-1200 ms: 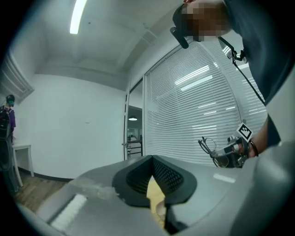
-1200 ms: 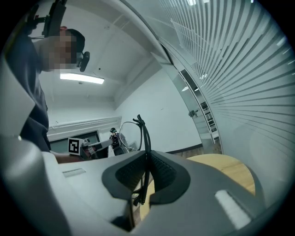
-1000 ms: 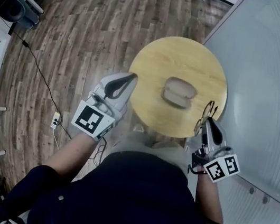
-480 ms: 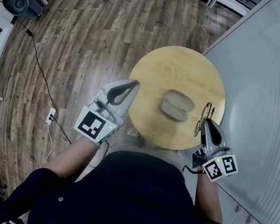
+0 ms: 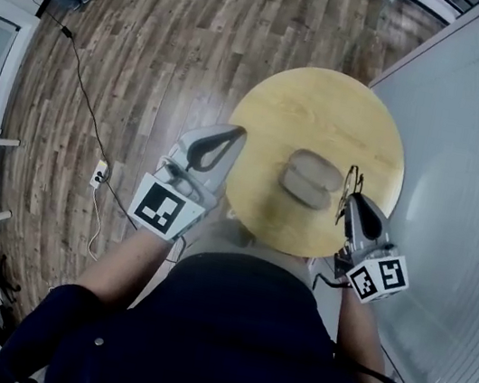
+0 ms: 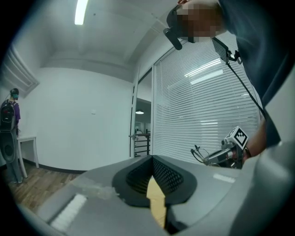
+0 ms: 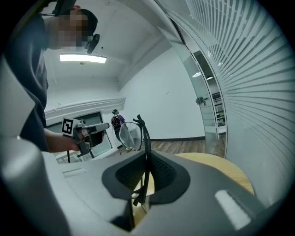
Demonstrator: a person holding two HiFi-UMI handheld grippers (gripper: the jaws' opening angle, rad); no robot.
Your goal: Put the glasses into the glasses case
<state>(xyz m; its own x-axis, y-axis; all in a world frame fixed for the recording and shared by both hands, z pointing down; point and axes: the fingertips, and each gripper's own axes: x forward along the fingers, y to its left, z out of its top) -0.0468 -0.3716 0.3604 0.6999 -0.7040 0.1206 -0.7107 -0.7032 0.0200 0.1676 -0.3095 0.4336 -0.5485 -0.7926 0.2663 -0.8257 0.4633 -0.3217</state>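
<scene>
The glasses (image 5: 350, 188) are hanging in the right gripper (image 5: 351, 204), whose jaws are pinching one thin dark temple arm. In the right gripper view the frame is standing upright, with a lens rising above the jaw tips. From the head view, the glasses are hovering over the right edge of the round wooden table (image 5: 309, 107), just beside the right end of the glasses case (image 5: 308, 178). The case is lying near the table's middle and appears to be sitting open. The left gripper (image 5: 232, 135) is hovering at the table's left edge, well apart from the case, with its jaws pressing together on nothing. A wood-plank floor (image 5: 154, 52) is showing around the table.
</scene>
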